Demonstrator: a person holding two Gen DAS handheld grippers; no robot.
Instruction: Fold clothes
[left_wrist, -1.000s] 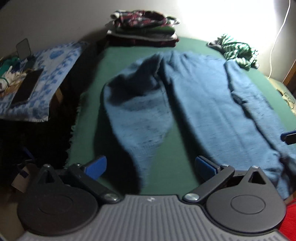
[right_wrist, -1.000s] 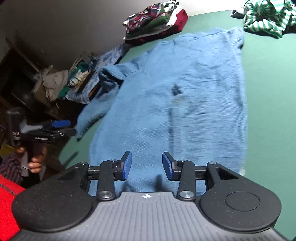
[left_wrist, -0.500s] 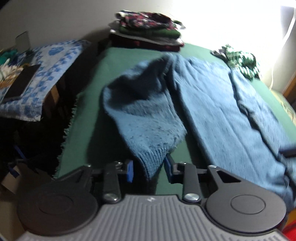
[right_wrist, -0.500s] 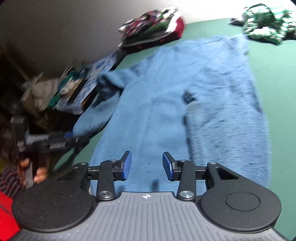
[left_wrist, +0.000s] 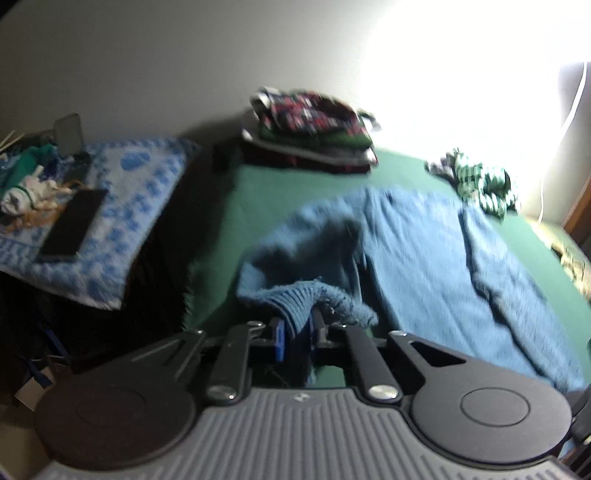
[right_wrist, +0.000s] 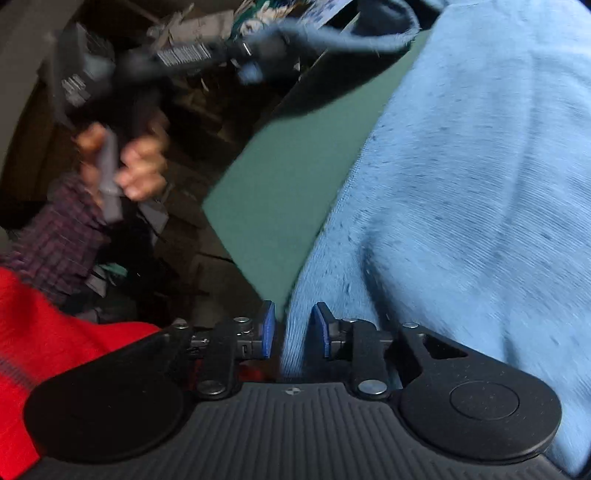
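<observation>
A blue knit sweater (left_wrist: 424, 266) lies spread on the green table cover (left_wrist: 266, 199). My left gripper (left_wrist: 297, 332) is shut on the sweater's ribbed sleeve cuff (left_wrist: 306, 299), which is lifted off the cover. The right wrist view shows that left gripper (right_wrist: 255, 59) up top holding the sleeve, with the person's hand (right_wrist: 136, 166) on its handle. My right gripper (right_wrist: 293, 328) sits at the near left corner of the sweater (right_wrist: 461, 184). Its jaws are closing with the hem edge between them, and a gap still shows beside the left pad.
A stack of folded clothes (left_wrist: 314, 133) sits at the far edge, and a crumpled green striped garment (left_wrist: 480, 181) at the far right. A side surface with a blue patterned cloth (left_wrist: 140, 206) holds a phone (left_wrist: 74, 221). Dark clutter lies left of the table; red fabric (right_wrist: 44, 332) is near me.
The left gripper closed on the sleeve cuff and raised it. The right gripper swung left and down to the sweater's near corner, and its jaws narrowed around the hem.
</observation>
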